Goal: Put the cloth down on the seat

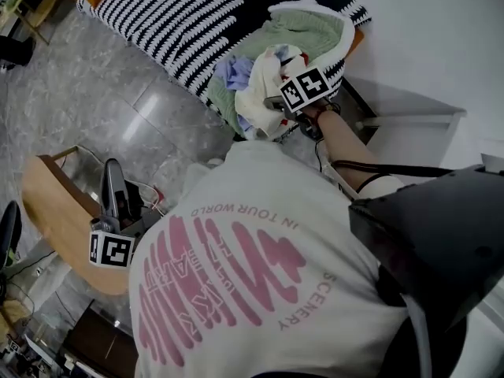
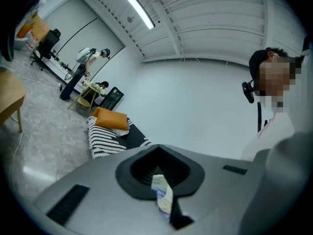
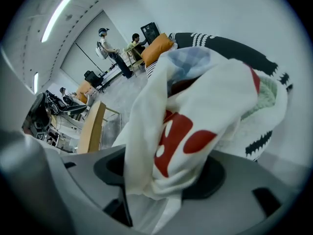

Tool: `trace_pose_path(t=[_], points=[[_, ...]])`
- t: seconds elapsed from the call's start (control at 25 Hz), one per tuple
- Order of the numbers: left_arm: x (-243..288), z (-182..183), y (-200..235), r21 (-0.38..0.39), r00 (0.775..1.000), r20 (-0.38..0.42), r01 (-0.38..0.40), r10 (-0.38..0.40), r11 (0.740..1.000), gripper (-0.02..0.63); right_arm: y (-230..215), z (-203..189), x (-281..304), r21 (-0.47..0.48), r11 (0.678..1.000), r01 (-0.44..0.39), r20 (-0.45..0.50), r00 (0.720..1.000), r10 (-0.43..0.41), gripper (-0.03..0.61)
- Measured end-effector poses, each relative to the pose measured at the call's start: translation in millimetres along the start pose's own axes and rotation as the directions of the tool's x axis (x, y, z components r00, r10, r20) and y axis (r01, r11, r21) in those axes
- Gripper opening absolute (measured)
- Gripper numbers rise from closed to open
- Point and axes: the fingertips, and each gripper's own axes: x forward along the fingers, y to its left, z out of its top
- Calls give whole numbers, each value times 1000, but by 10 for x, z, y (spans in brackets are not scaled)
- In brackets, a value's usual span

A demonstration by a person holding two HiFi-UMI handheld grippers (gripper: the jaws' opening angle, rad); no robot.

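The cloth [image 1: 256, 93] lies heaped on the seat [image 1: 315, 30], one fold up between the parted jaws of the right gripper [image 1: 276, 103]. The couch [image 1: 173, 14] lies just left of the seat; the desk [image 1: 55, 211] and left gripper [image 1: 112, 172] stand well apart, nearer the person.

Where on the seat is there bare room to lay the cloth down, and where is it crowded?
At the far side of the seat, bare green lining shows between its white rim and the pile of clothes. The near side, under the right gripper, is crowded by that pile. The grey floor beside it is bare.
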Motion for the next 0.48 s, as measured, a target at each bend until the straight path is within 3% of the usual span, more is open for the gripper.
trace_pose_path(t=[0.24, 0.48], points=[[-5, 42, -34, 2, 997, -22, 75, -75, 997, 8, 16, -126, -111, 134, 991, 26, 83, 996, -37, 291], [-271, 191, -36, 28, 992, -51, 113, -112, 993, 8, 13, -273, -273, 278, 959, 65, 187, 975, -120, 331]])
